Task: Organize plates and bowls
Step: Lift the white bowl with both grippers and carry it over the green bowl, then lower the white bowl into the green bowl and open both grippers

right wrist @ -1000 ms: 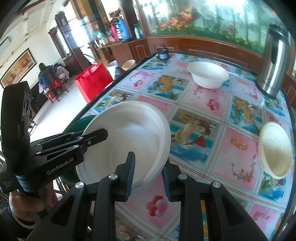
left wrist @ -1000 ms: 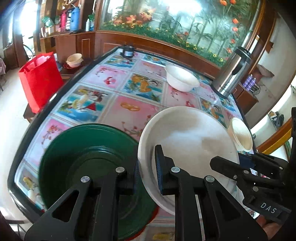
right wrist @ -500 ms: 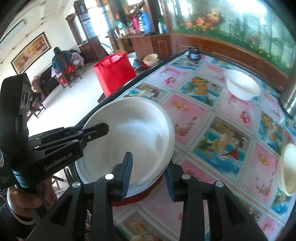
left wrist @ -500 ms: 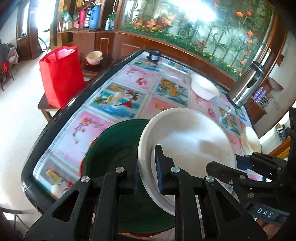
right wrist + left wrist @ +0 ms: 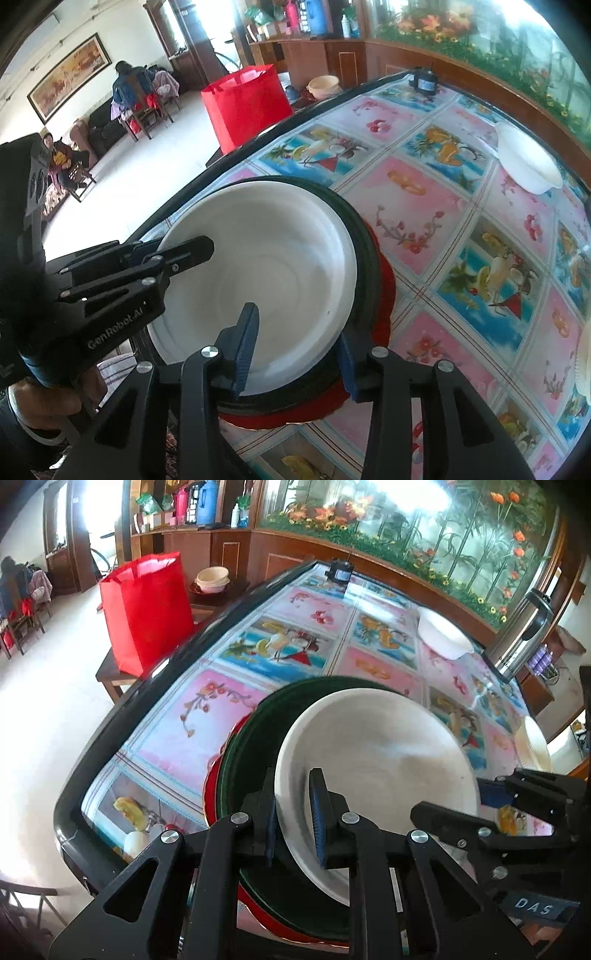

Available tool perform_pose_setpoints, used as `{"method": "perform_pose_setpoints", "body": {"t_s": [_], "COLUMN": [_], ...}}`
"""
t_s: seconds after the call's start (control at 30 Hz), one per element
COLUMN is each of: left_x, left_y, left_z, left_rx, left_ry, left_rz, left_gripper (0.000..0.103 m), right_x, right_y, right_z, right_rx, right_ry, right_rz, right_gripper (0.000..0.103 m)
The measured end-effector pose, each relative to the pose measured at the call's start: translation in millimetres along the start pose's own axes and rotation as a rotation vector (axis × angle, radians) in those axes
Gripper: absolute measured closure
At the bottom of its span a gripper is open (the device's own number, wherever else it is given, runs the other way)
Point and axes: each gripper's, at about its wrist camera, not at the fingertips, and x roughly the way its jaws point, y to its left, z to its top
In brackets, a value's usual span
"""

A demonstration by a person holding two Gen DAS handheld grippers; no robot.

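A white plate (image 5: pixel 373 753) (image 5: pixel 258 284) sits over a dark green plate (image 5: pixel 255 746) (image 5: pixel 364 251), which lies on a red plate (image 5: pixel 212 771) (image 5: pixel 382 295) at the table's near corner. My left gripper (image 5: pixel 293 816) straddles the white plate's rim with a small gap between its pads. It also shows in the right wrist view (image 5: pixel 155 254). My right gripper (image 5: pixel 295 347) is open, one pad inside the plate and one outside its rim. It also shows in the left wrist view (image 5: pixel 491 797).
A white bowl (image 5: pixel 443 635) (image 5: pixel 528 166) stands far across the table (image 5: pixel 240 657). A cream plate (image 5: pixel 532 746) lies at the right edge. A steel thermos (image 5: pixel 524 635), a red bag (image 5: pixel 147 609) and a small dark jar (image 5: pixel 340 572) are around the table.
Both grippers carried the white plate toward the near corner and lowered it over the green plate. The right gripper's jaws have opened wider; the left jaws have eased apart a little.
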Motion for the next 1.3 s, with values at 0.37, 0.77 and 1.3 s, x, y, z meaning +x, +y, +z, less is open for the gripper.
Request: {"method": "perform_pose_setpoints", "body": {"t_s": [0.37,0.77,1.3], "left_x": [-0.5,1.3,-0.5], "left_y": [-1.2,-2.2,-9.4], "left_z": [-0.9,-1.9,-4.6], "left_rx": [0.017,0.049,0.102], "left_ry": [-0.022,-0.028,-0.066], "left_rz": [0.021,0.034,0.109], "left_gripper": [0.087,0.086,0.086], "right_x": [1.8,3.7,-2.4], "right_y": [9.1,14.2,24.2], "right_z": [0.8,1.3,-1.7], "right_rx": [-0.033,-0.076,-0.147], "right_ry": [0.012,0.029,0.025], "right_rz": [-0.018,-0.054,-0.148], "right_gripper": [0.056,0.056,0.049]}}
